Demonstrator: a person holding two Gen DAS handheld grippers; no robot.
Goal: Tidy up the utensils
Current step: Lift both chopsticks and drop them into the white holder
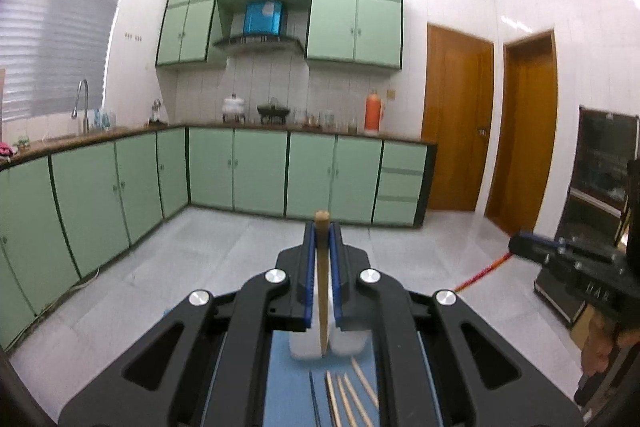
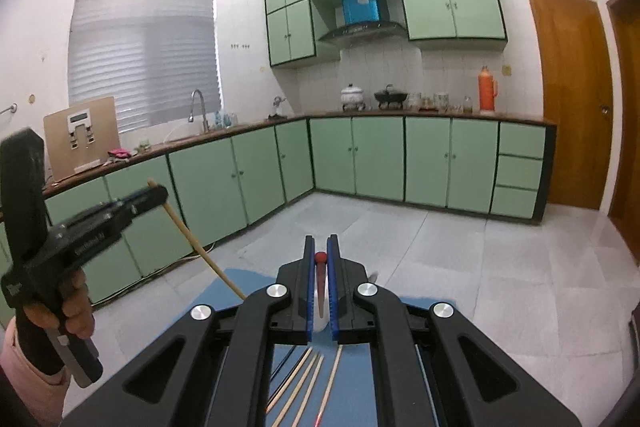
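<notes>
My left gripper is shut on a wooden chopstick that hangs tip-down over a white holder on a blue mat. Several wooden chopsticks lie on the mat below. My right gripper is shut on a red-tipped chopstick above the white holder. Several wooden chopsticks lie on the mat. The left gripper with its chopstick shows at the left of the right wrist view; the right gripper with its red chopstick shows at the right of the left wrist view.
Green kitchen cabinets and a counter with a sink tap, pots and an orange thermos stand across the tiled floor. Wooden doors are at the right. A dark cabinet stands at the far right.
</notes>
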